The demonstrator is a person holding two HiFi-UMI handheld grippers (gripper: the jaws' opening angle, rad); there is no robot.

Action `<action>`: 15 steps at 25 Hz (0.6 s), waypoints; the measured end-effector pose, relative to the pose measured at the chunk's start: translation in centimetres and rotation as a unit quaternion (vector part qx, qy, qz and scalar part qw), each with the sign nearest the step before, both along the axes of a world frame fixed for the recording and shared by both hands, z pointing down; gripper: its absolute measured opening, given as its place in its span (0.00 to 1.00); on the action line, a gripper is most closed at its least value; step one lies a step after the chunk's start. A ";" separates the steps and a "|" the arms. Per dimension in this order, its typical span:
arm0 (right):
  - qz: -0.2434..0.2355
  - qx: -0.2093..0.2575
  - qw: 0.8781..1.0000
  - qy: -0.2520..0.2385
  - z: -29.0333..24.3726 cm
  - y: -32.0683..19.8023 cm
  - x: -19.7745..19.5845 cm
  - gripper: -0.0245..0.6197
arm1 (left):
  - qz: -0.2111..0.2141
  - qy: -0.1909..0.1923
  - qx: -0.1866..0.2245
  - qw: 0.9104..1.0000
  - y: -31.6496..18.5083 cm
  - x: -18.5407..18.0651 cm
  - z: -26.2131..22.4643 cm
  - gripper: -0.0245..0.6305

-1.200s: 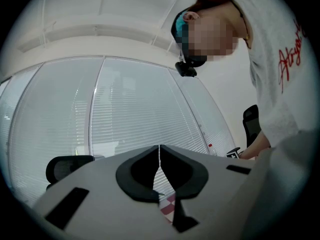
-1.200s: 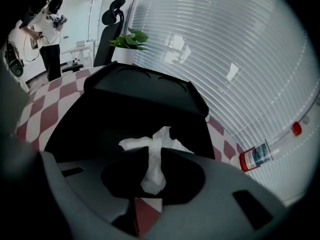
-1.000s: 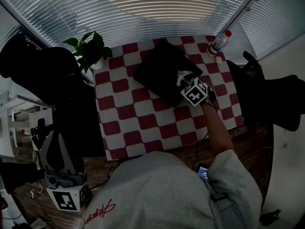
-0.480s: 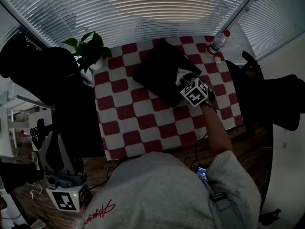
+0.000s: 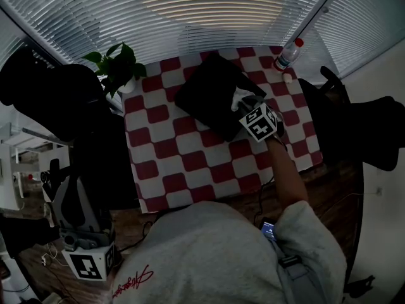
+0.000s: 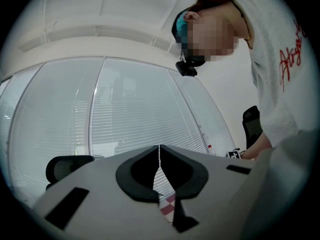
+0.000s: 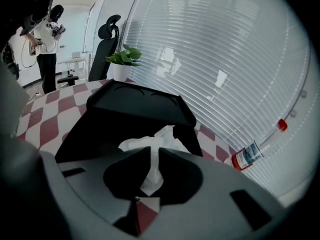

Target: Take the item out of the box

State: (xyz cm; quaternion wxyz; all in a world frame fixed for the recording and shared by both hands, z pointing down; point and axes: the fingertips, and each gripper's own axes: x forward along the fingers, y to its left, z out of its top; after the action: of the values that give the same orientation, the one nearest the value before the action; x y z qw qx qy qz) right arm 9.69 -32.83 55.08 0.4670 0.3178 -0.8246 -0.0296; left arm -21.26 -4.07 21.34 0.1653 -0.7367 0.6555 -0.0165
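Note:
A black box (image 5: 212, 97) lies open on the red-and-white checked cloth (image 5: 190, 163), its lid (image 7: 135, 106) raised behind it. A white tissue (image 7: 150, 144) sticks up out of the box. My right gripper (image 5: 248, 106) hovers at the box's near right edge, and in the right gripper view its jaws (image 7: 154, 151) pinch the tissue, whose lower end hangs between the fingers. My left gripper (image 5: 60, 182) is held low at the far left, off the table. In the left gripper view its tips (image 6: 159, 156) meet with nothing between them.
A clear bottle with a red cap (image 5: 290, 54) stands at the table's far right corner, and a potted plant (image 5: 117, 65) at the far left. Black office chairs (image 7: 105, 34) flank the table. Window blinds run behind. A person (image 7: 45, 39) stands far off.
The right gripper's jaws have drawn in on the tissue, and the gripper has edged slightly away from me along the box. The left gripper has stayed put.

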 end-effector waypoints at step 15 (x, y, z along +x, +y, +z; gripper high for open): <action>0.040 0.022 0.996 -0.080 -2.2 0.5 0.0 0.13 | 0.008 0.001 0.001 1.000 0.3 0.4 -0.1 0.07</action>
State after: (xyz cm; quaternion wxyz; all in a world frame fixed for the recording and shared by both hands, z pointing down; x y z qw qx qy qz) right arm 9.73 -32.32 52.91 0.3934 0.3616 -0.8453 -0.0033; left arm -20.88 -3.74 21.24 0.1658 -0.7420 0.6494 -0.0139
